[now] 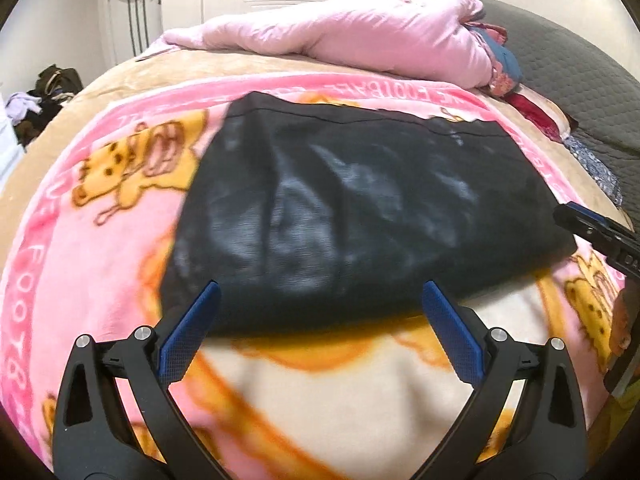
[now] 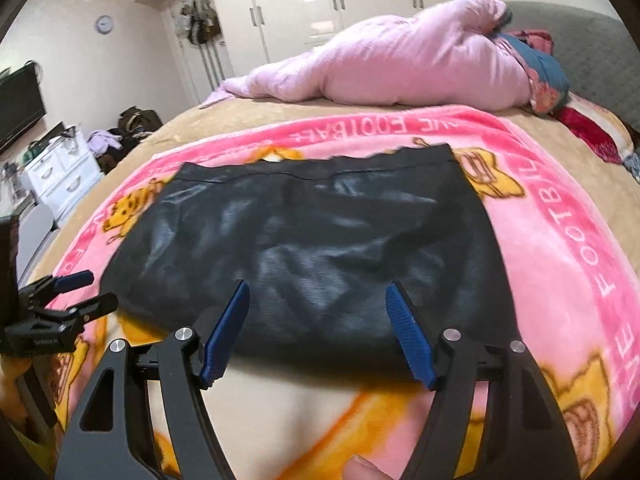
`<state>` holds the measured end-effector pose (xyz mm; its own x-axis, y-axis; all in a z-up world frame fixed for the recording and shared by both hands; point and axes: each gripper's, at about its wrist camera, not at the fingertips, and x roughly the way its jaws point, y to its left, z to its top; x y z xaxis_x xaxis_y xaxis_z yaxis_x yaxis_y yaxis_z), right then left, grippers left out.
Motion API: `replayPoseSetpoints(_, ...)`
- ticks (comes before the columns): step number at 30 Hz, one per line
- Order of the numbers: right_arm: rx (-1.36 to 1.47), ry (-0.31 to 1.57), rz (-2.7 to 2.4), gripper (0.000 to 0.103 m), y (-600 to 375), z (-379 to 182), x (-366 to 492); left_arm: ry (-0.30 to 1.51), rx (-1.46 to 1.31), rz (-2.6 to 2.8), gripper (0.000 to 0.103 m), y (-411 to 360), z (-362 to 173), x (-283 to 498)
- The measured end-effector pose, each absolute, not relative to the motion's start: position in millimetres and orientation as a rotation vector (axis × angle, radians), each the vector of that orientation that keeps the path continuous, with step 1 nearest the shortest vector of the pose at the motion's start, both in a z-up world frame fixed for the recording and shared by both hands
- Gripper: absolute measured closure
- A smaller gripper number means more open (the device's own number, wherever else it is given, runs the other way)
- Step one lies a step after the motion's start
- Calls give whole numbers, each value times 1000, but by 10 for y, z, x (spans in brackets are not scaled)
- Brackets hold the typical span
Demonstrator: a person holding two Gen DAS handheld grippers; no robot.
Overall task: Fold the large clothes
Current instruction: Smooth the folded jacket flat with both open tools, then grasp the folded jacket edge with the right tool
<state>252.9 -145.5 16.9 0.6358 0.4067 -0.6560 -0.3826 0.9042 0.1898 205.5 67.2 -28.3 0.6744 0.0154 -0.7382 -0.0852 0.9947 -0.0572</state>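
Observation:
A black garment [image 1: 360,208] lies folded into a rough rectangle on the pink cartoon blanket [image 1: 100,240]; it also shows in the right wrist view [image 2: 312,248]. My left gripper [image 1: 320,292] is open and empty, its blue pads over the garment's near edge. My right gripper [image 2: 318,292] is open and empty, also over the near edge. The right gripper shows at the right edge of the left wrist view [image 1: 592,232], and the left gripper shows at the left edge of the right wrist view [image 2: 72,292].
The pink blanket [image 2: 560,280] covers a tan bed [image 2: 224,120]. A bundled pink duvet [image 2: 400,60] and a grey headboard [image 1: 580,80] are at the far side. White wardrobes [image 2: 300,0], a white drawer unit [image 2: 60,176] and piled bags [image 2: 132,124] stand beyond.

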Motion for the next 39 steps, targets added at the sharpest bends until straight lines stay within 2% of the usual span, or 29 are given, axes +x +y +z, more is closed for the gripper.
replayPoseSetpoints(19,-99,749,583,34,-695,48,2217,780,-222,121,9,1462,-412,1903)
replayPoseSetpoints(27,-112,756,632,34,-526,47,2146,764,-313,88,9,1575,-458,1995)
replayPoseSetpoints(31,-112,765,643,46,-507,65,2147,773,-354,61,9,1557,-532,2102)
replayPoseSetpoints(32,-109,767,642,55,-509,74,2161,778,-360,57,9,1551,-556,2127)
replayPoseSetpoints(33,-105,770,640,60,-512,82,2184,781,-367,54,9,1550,-579,2149)
replayPoseSetpoints(35,-106,780,627,80,-512,98,2246,795,-388,40,9,1553,-653,2202)
replayPoseSetpoints(37,-96,783,616,88,-514,124,2328,815,-427,21,9,1560,-755,2247)
replayPoseSetpoints(39,-75,784,606,91,-517,178,2456,811,-461,2,9,1568,-814,2258)
